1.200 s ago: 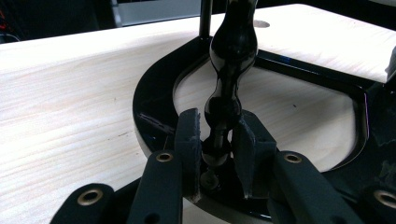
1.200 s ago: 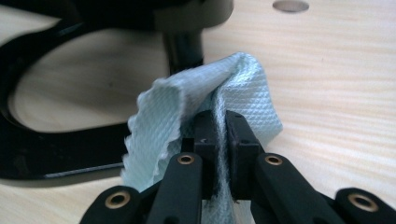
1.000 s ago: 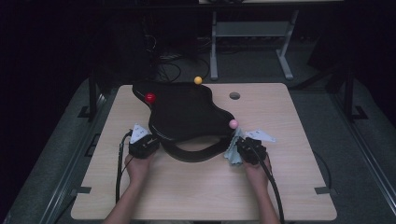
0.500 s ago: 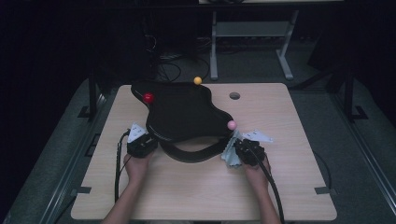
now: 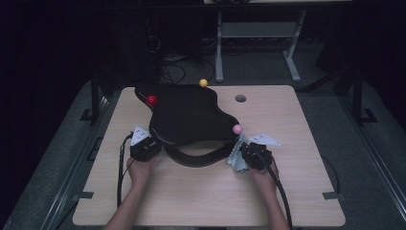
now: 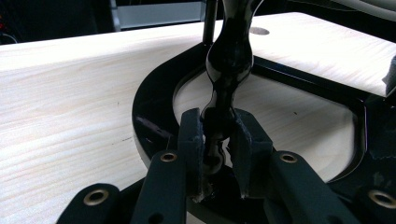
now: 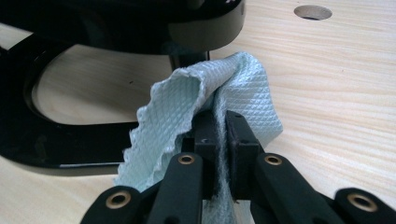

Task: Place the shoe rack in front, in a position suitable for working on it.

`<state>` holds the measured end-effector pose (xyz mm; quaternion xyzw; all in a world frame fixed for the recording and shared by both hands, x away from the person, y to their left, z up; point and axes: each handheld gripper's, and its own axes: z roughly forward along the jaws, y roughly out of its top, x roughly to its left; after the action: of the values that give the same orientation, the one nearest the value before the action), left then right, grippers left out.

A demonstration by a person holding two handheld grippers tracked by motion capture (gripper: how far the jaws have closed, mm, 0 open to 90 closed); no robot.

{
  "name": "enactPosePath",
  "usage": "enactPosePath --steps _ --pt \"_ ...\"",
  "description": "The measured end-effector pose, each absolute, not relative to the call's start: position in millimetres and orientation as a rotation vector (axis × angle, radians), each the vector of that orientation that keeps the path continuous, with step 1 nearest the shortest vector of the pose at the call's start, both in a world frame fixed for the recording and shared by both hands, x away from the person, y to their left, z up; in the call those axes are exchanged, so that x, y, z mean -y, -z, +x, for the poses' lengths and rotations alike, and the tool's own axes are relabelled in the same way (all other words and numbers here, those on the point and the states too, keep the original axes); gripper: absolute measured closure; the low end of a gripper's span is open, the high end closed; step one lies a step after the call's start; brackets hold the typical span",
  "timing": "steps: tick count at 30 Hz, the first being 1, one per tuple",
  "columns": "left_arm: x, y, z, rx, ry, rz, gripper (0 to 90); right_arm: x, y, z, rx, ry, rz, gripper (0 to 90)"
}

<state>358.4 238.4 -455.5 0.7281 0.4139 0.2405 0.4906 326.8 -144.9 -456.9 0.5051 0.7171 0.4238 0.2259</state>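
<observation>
Left gripper (image 6: 218,154) clamps the black stand (image 6: 229,60); right gripper (image 7: 219,140) pinches the cloth (image 7: 233,93). Advice: hold the stand steady, press cloth flat along its base.

on the pale wooden table (image 5: 297,191), a red ball (image 5: 152,99) sits upper left of centre, an orange ball (image 5: 203,82) at the top edge, a pink ball (image 5: 236,128) near the middle, and a round hole (image 5: 240,98) upper right.
</observation>
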Motion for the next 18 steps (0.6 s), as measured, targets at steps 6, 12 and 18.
enactPosePath --steps 6,12,18 --pt "-230.9 455.9 357.4 -0.991 -0.576 1.77 74.6 149.4 456.1 318.5 -1.984 -1.151 1.387 84.7" --pt "-212.3 456.0 354.8 -0.94 -0.565 1.797 74.6 168.0 457.1 303.9 -1.959 -1.171 1.423 84.7" --pt "-190.8 454.5 353.0 -0.878 -0.537 1.84 74.6 189.7 460.3 285.3 -1.904 -1.183 1.453 84.7"
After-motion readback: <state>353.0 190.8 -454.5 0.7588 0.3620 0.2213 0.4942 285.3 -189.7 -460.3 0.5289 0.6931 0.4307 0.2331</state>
